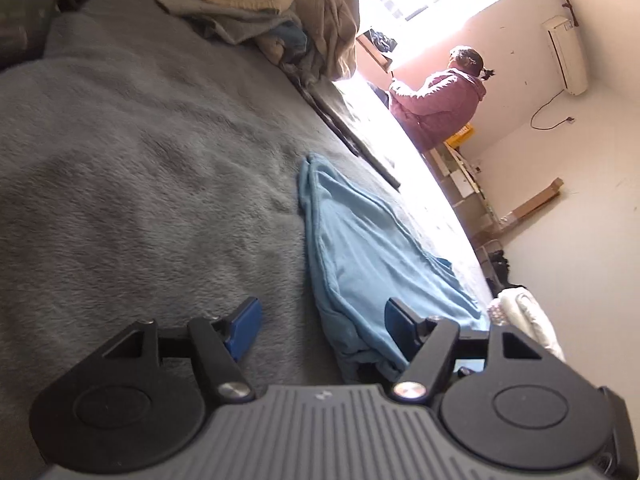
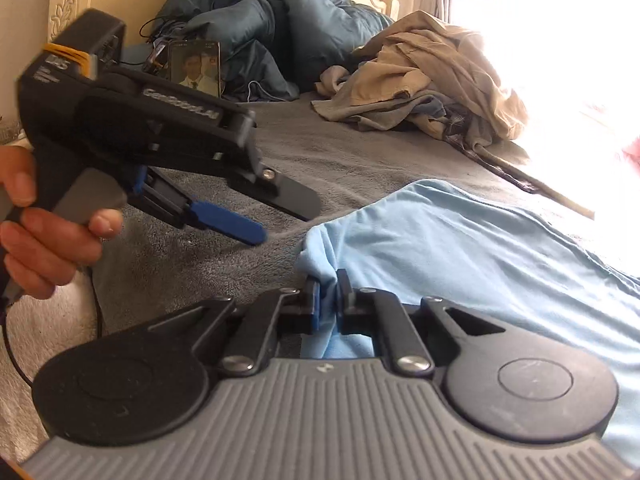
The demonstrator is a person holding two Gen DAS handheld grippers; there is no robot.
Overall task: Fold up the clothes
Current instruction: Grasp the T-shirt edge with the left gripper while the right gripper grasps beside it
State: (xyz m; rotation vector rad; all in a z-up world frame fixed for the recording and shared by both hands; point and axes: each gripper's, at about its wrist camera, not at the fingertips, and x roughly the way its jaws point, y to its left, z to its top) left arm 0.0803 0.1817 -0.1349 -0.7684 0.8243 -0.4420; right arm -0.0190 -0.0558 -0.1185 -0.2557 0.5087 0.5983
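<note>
A light blue garment lies folded lengthwise on the grey blanket. My left gripper is open just above the blanket, its right finger over the garment's near edge, its left finger over bare blanket. In the right wrist view my right gripper is shut on a bunched corner of the light blue garment. The left gripper shows there too, held by a hand, hovering left of the garment's corner.
A heap of beige and grey clothes sits at the back of the bed, beside a dark blue quilt and a phone. A person in a pink jacket stands past the bed's bright edge. A white bundle lies beside the bed.
</note>
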